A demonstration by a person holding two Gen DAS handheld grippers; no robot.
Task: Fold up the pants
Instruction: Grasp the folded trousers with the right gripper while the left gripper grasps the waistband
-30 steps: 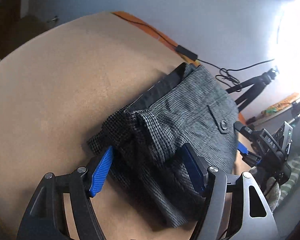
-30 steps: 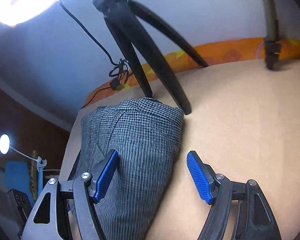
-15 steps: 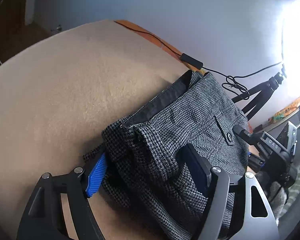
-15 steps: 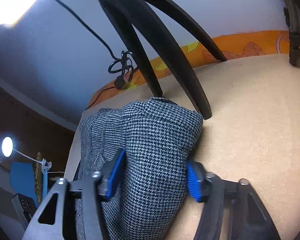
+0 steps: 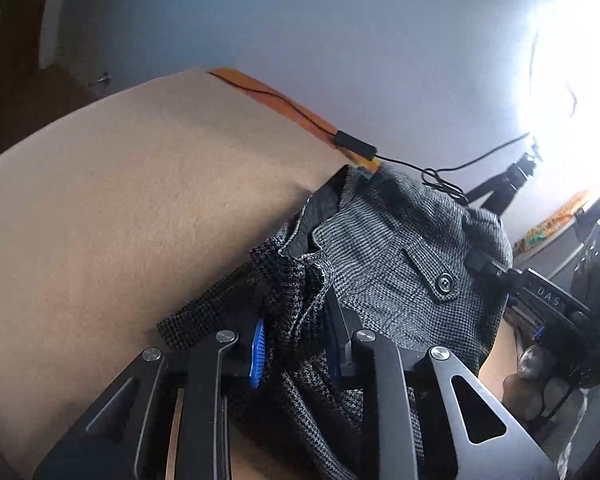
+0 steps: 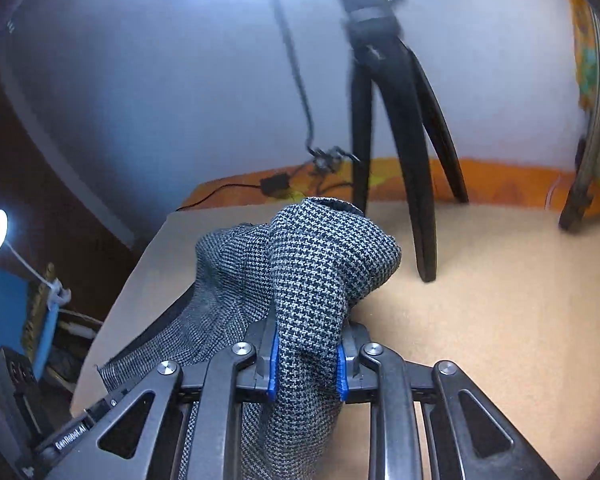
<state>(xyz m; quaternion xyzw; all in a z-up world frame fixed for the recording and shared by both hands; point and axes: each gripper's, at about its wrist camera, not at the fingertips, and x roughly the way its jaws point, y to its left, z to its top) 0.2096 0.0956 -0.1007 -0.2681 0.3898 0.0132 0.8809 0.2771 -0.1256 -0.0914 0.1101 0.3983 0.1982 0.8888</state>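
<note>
1. Left gripper (image 5: 296, 344), jaws just closing, pinches the pants (image 5: 396, 248) at six o'clock.
2. Right gripper (image 6: 307, 364), likewise just closing, clamps a bunched fold.
3. The pants lie on the table (image 5: 112, 208), partly folded; final fold likely remains.

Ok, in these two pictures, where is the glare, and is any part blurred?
Left wrist view: a strong light burns out the upper right corner; the pants stay sharp. Right wrist view: glare along the top edge, and the tripod with its cable is smeared by motion blur, while the pants in the right tongs look crisp.
</note>
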